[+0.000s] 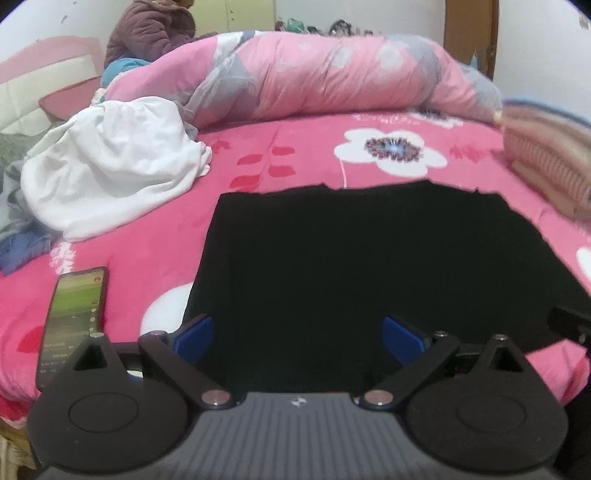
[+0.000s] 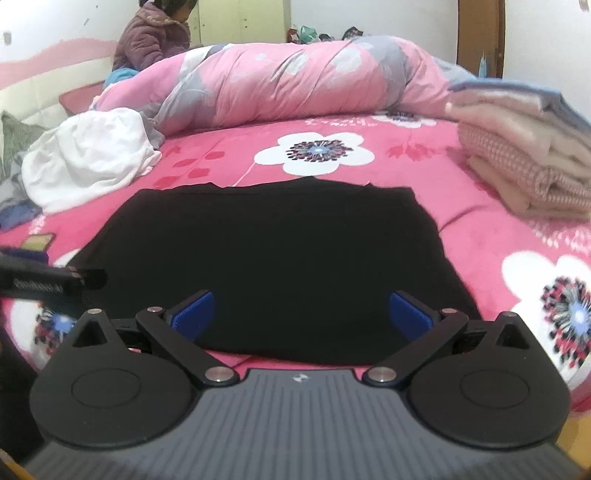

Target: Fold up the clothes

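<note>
A black garment (image 1: 351,266) (image 2: 273,258) lies flat in a rough rectangle on the pink flowered bed cover (image 1: 295,155) (image 2: 221,147). My left gripper (image 1: 299,336) hovers open over the garment's near left part, blue pads wide apart, nothing between them. Over the near edge of the same garment, my right gripper (image 2: 301,314) also stands open. A crumpled white garment (image 1: 110,166) (image 2: 88,158) sits at the far left. A stack of folded beige and checked clothes (image 2: 528,155) (image 1: 554,158) rests at the right.
A phone (image 1: 74,317) with a lit screen lies on the bed left of the black garment. A rolled pink quilt (image 1: 314,74) (image 2: 295,77) runs across the back. A person in a purple jacket (image 1: 151,29) (image 2: 155,33) sits behind it. Dark blue cloth (image 1: 22,251) lies at far left.
</note>
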`<state>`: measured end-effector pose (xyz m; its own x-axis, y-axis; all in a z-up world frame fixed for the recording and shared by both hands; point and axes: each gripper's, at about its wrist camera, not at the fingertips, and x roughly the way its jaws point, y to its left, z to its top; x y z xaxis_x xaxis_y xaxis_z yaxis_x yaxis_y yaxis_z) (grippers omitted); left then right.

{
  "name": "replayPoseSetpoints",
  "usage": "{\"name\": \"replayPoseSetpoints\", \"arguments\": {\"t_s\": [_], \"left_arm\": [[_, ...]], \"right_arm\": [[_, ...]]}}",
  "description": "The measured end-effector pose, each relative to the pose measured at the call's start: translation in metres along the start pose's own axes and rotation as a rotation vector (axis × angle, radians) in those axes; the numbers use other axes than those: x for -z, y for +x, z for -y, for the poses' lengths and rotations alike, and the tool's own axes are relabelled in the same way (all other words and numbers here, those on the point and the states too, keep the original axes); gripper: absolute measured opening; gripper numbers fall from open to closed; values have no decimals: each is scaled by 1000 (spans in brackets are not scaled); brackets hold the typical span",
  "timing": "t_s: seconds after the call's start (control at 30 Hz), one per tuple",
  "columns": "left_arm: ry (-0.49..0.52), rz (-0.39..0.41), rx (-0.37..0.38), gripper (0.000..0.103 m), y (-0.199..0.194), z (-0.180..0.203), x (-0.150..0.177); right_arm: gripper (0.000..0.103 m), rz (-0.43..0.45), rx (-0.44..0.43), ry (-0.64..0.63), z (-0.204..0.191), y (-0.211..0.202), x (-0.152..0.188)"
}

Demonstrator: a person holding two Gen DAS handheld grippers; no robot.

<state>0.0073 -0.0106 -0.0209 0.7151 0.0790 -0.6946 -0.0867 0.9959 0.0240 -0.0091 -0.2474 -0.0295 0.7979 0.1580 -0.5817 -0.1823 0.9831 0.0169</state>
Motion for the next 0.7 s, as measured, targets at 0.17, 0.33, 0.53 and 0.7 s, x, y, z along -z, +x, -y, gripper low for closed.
{"name": "replayPoseSetpoints", "arguments": {"t_s": [0.17, 0.33, 0.53, 0.7], "left_arm": [[-13, 42, -33, 103, -2, -3, -2], [-8, 28, -43, 103, 0, -4, -4], [7, 16, -9, 103, 3, -1, -2], [-4, 33, 82, 103, 0, 0, 0]], "right_arm": [[102, 59, -9, 8, 4, -6, -2], [102, 85, -22, 42, 13, -5, -7], [102, 90, -30, 94, 19, -4, -6], [102, 76, -39, 154, 25, -2, -5]]}}
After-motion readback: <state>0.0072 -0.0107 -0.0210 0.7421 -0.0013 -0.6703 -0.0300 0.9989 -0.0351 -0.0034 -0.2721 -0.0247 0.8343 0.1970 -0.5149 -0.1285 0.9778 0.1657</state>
